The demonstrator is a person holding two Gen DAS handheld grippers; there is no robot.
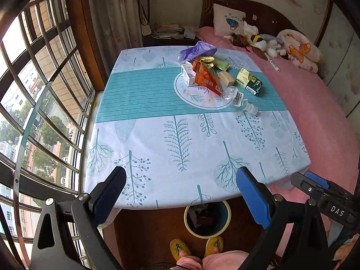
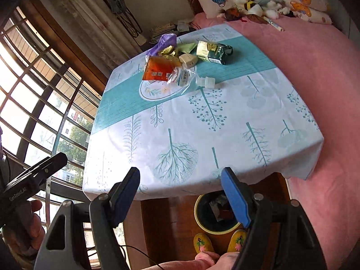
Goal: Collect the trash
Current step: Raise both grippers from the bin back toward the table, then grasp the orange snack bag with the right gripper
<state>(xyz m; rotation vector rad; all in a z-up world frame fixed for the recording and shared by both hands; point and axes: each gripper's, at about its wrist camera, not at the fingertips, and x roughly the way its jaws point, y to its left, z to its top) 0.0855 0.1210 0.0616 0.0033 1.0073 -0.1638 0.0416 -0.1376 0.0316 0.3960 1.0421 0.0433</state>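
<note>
1. The trash is seen piled toward the far edge of the tabletop (image 1: 157, 148), on and around a round placemat (image 1: 202, 96): a purple bag (image 1: 198, 49), a white carton (image 1: 187, 73), an orange packet (image 1: 205, 76), a clear plastic bottle (image 1: 238, 100) lying on its side, a small beige box (image 1: 227, 78) and a green-and-white box (image 1: 249, 79).
2. A waste bin (image 1: 207, 219), already holding some items, is seen on the floor just below the near edge of the tabletop.
3. The left gripper (image 1: 180, 193) is held over the near edge, its jaws wide apart and nothing between them.
4. The right gripper (image 2: 180, 193) is likewise held at the near edge, jaws apart and empty.
5. The step in hand is judged to be the reach for an item; no piece is gripped.
6. A forward reach to the pile is called for next; the bottle, nearest the jaws, seems the easiest pick, then a carry back to the bin.
</note>
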